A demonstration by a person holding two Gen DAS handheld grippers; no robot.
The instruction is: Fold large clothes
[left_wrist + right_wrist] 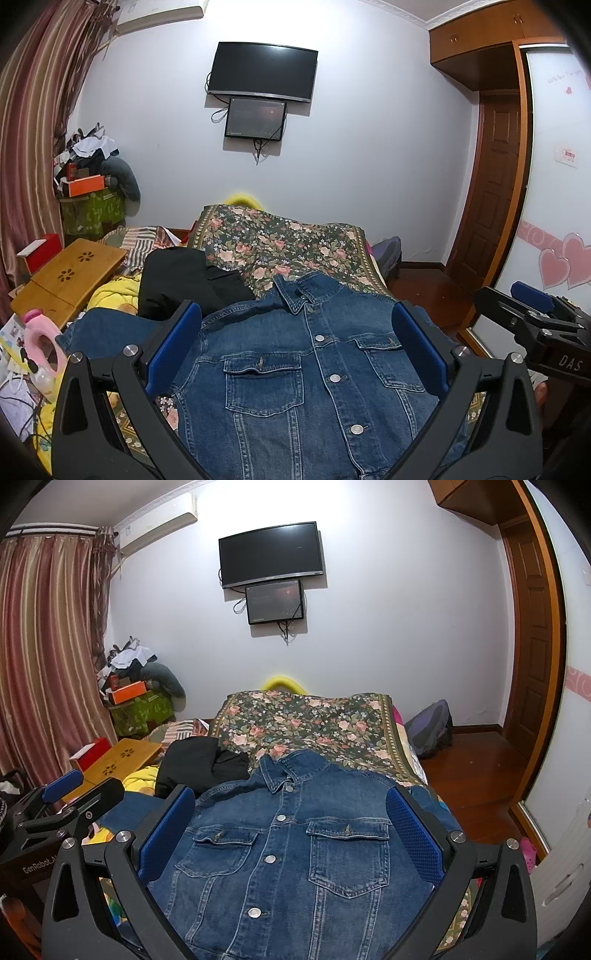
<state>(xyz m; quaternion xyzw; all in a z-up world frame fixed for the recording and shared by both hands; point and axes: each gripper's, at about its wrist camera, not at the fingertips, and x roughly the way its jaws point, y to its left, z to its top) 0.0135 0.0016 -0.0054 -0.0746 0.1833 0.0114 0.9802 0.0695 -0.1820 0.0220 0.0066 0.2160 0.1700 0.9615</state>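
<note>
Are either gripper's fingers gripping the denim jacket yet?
Cannot tell. Both wrist views show the left gripper and right gripper open over the denim jacket; height unclear.

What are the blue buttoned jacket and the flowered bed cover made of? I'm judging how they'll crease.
The blue buttoned jacket looks like denim: faded indigo weave, contrast topstitching, shiny metal-looking buttons. The flowered bed cover looks like printed matte woven cloth; its fibre can't be told.

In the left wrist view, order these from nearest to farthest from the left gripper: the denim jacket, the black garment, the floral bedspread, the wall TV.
From the left gripper:
1. Denim jacket, between its open fingers.
2. Black garment, ahead, left.
3. Floral bedspread, beyond the collar.
4. Wall TV, on the far wall.
</note>
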